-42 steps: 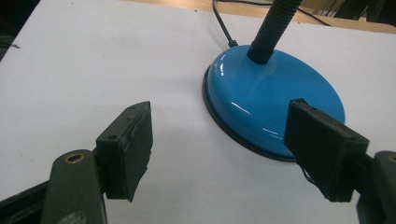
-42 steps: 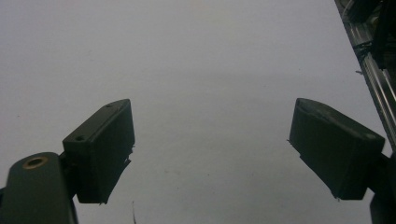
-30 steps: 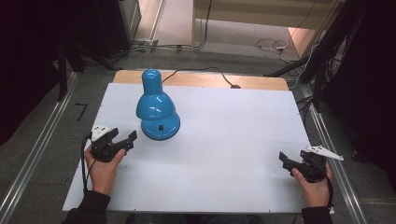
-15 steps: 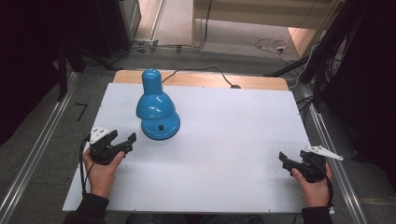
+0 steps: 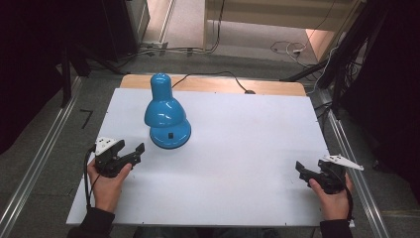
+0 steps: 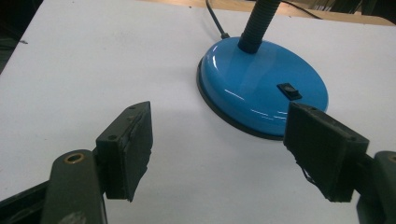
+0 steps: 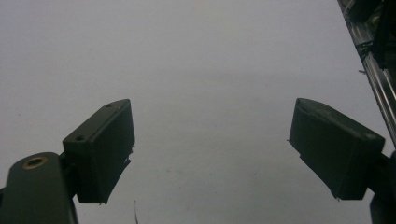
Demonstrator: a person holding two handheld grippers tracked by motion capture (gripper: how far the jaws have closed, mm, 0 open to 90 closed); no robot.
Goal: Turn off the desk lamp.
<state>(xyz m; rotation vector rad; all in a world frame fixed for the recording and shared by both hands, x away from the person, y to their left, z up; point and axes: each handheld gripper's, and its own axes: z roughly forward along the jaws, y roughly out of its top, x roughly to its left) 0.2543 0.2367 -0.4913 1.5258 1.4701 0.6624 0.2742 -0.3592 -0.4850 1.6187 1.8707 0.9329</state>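
A blue desk lamp (image 5: 165, 111) stands on the white table top (image 5: 237, 148), left of centre, its shade bent forward over its round base (image 6: 264, 88). A black switch (image 6: 289, 90) sits on the base, and a black flexible neck (image 6: 259, 21) rises from it. My left gripper (image 5: 132, 152) is held open just left of and nearer than the base, with nothing between its jaws; in the left gripper view (image 6: 219, 154) the base lies a short way ahead. My right gripper (image 5: 303, 171) is open near the table's front right corner, over bare white surface (image 7: 210, 144).
The lamp's black cord (image 5: 218, 77) runs off the back edge over a wooden strip (image 5: 218, 85). Metal rails (image 5: 351, 148) flank the table on both sides. Cables lie on the floor (image 5: 287, 47) behind.
My left gripper has drifted slightly back toward the person's side and left. The right gripper and the lamp have stayed put.
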